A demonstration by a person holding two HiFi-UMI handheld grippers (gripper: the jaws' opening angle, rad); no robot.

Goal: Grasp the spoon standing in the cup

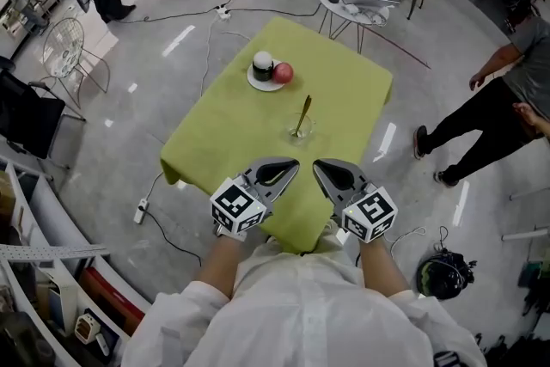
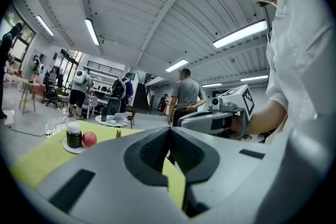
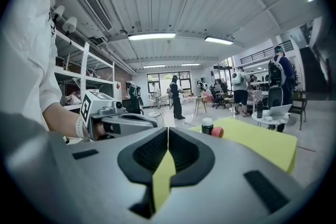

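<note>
Head view: the spoon [image 1: 302, 114] is seen standing in the cup [image 1: 301, 132] at frame centre on the green surface [image 1: 223, 133]; left tongs [image 1: 293, 163] and right tongs [image 1: 317, 164] are clenched, empty, below it.

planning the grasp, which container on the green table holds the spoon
The clear cup, standing by itself; the spoon stands in it. The dark jar sits capped on the white plate.
</note>
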